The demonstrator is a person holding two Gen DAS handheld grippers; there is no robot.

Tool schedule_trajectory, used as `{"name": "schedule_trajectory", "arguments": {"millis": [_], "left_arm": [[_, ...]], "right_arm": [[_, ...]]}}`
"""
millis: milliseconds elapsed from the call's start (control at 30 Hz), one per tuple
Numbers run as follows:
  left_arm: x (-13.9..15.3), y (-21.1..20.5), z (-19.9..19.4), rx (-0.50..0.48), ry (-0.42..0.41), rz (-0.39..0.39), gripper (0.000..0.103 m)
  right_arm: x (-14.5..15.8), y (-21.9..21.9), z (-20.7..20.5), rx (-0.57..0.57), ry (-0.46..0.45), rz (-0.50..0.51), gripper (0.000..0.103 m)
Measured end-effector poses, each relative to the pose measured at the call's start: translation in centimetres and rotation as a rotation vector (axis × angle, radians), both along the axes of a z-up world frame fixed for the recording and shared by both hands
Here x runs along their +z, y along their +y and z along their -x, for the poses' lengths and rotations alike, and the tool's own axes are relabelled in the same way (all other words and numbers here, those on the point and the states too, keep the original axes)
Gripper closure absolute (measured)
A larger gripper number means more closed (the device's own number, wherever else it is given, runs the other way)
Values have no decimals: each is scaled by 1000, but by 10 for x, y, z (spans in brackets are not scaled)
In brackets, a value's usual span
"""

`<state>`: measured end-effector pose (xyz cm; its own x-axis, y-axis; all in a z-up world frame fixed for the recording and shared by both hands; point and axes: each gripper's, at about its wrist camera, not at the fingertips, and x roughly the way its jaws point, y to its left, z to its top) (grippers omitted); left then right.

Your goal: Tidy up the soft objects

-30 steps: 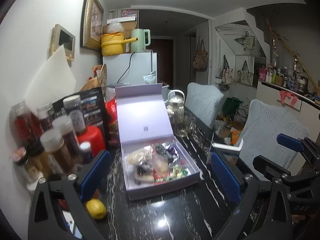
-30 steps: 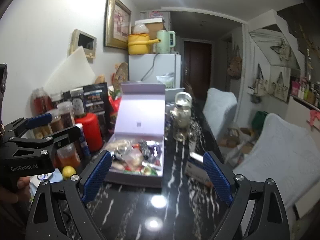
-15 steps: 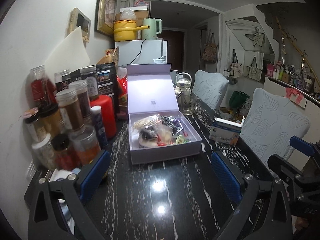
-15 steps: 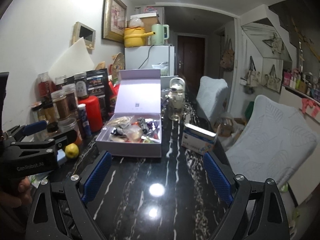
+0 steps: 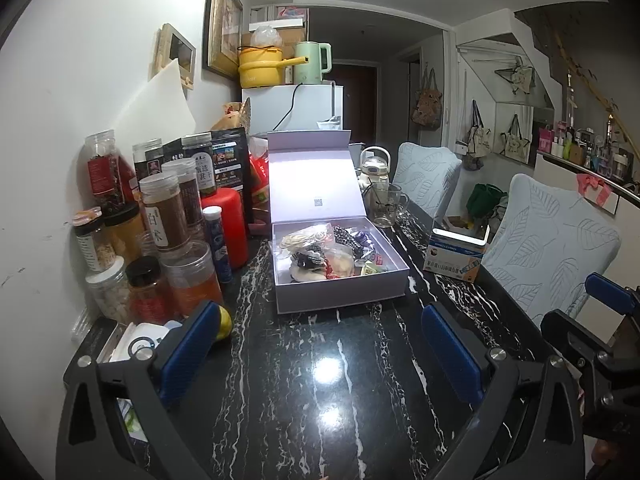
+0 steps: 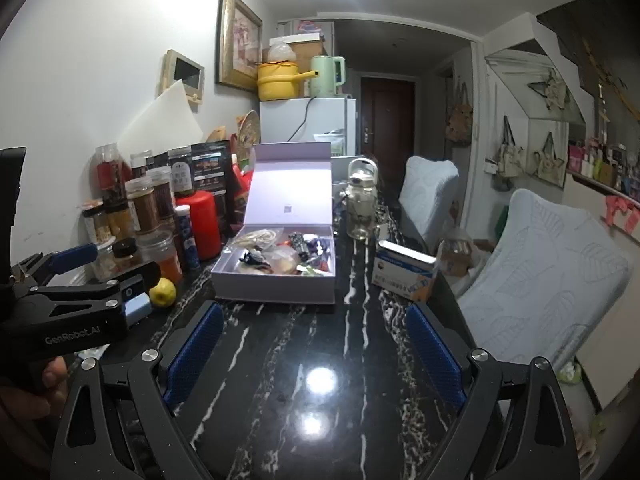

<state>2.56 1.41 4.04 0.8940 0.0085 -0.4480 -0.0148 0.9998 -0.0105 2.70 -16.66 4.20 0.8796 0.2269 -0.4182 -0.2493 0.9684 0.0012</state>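
Observation:
A pale lilac box (image 5: pixel 340 284) (image 6: pixel 272 282) with its lid standing upright sits in the middle of the black marble table (image 5: pixel 320 400) (image 6: pixel 320 400). Inside lie several small soft items (image 5: pixel 320 248) (image 6: pixel 280 252), some in clear wrappers. My left gripper (image 5: pixel 320 344) is open, well short of the box, with only bare tabletop between its blue pads. My right gripper (image 6: pixel 316 344) is open too and empty, also back from the box. In the right wrist view the left gripper's body (image 6: pixel 72 300) shows at the left edge, held by a hand.
Jars and bottles (image 5: pixel 160 232) crowd the left side by the wall, with a red canister (image 5: pixel 224 224) and a yellow fruit (image 6: pixel 162 292). A blue-white carton (image 5: pixel 456 256) (image 6: pixel 404 272) lies right of the box, a glass kettle (image 6: pixel 360 208) behind it. Two covered chairs (image 6: pixel 552 264) stand along the right.
Both grippers have drawn back from the box and sunk a little, so the box looks smaller and farther and more tabletop shows in front. Both stayed open.

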Motion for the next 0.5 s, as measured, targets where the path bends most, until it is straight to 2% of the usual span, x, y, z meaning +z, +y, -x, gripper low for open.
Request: {"name": "schedule_trajectory", "arguments": {"millis": [500], "left_arm": [[3, -2, 9, -10, 2, -1, 1]], "right_arm": [[0, -5, 11, -7, -7, -10, 9]]}}
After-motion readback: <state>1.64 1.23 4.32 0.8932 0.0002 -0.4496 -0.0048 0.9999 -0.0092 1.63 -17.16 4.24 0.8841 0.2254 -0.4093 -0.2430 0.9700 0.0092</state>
